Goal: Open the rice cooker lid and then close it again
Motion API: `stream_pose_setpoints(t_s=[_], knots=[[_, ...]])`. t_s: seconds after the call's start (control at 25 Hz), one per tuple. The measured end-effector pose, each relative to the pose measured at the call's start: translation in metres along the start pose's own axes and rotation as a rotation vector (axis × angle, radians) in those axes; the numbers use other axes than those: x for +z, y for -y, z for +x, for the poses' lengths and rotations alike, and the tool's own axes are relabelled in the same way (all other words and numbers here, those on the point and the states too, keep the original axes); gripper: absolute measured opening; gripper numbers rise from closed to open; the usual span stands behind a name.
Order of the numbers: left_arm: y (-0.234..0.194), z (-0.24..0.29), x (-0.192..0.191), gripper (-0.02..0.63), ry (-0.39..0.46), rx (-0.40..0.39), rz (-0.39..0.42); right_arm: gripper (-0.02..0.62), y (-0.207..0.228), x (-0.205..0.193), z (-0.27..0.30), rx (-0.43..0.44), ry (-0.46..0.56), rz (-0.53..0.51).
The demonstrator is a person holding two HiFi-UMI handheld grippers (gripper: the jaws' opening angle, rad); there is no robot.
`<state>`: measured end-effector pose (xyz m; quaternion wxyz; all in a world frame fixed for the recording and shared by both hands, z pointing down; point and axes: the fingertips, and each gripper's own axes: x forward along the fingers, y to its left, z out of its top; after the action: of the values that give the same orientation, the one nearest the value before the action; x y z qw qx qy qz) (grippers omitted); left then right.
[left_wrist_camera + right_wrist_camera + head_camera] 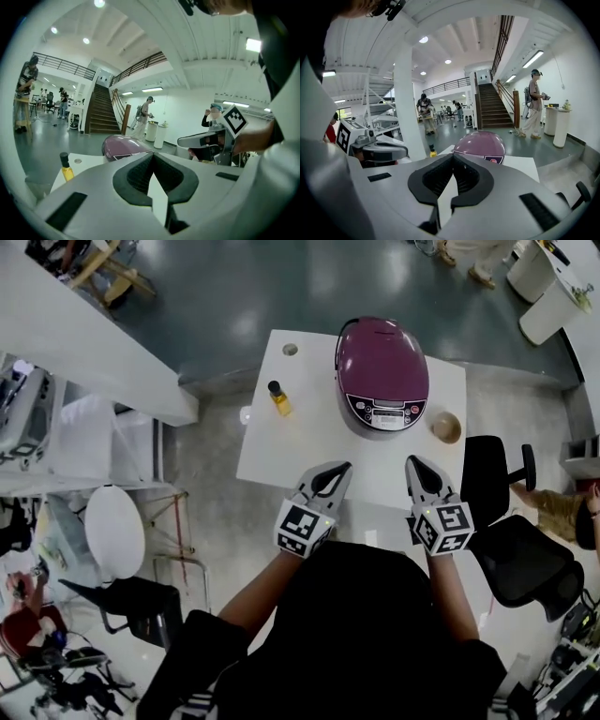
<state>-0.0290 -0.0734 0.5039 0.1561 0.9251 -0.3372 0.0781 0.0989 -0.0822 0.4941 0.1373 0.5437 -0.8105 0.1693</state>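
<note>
Standing shut on the white tabletop [281, 442], the purple rice cooker [384, 418] is seen ahead of both tools, its lid [377, 357] down and its control panel turned toward them. It is touched by neither tool.

The left tool [342, 468] is held over the near edge of the tabletop, aimed forward and slightly inward at the cooker, with the forearm stretched out from the person's body behind it. Its jaws are pressed together, and nothing is caught between them. The right tool [415, 463] is held level with it, just to the right, pointed forward and a little downward. Its jaws are likewise pressed together on nothing. The two tools are kept apart from each other, and the cooker lies beyond the gap between them.

Ahead and left of the left tool, a small bottle [279, 397] with a dark cap is stood upright beside the cooker; yellow liquid is held in it. Ahead and right of the right tool, a small tan bowl [445, 427] is set near the cooker's base; its contents cannot be told. A black chair [516, 563] is seen off the tabletop, to the right of the right tool.
</note>
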Motion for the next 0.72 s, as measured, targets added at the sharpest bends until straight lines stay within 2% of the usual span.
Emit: stream_pose_setpoints(t_s=[0.2, 0.32, 0.52, 0.72], knots=[[0.053, -0.026, -0.015, 0.003, 0.003, 0.046, 0.078, 0.0, -0.005, -0.016, -0.054, 0.024, 0.026, 0.011], [0.087, -0.038, -0.022, 0.003, 0.022, 0.062, 0.093, 0.0, -0.005, -0.031, -0.09, 0.031, 0.047, 0.02], [0.146, -0.064, -0.035, 0.003, 0.042, 0.107, 0.203, 0.0, -0.007, -0.061, -0.154, 0.046, 0.103, 0.041], [0.189, -0.088, -0.059, 0.003, 0.033, 0.129, 0.131, 0.0, -0.005, -0.103, -0.208, 0.046, 0.095, 0.059]])
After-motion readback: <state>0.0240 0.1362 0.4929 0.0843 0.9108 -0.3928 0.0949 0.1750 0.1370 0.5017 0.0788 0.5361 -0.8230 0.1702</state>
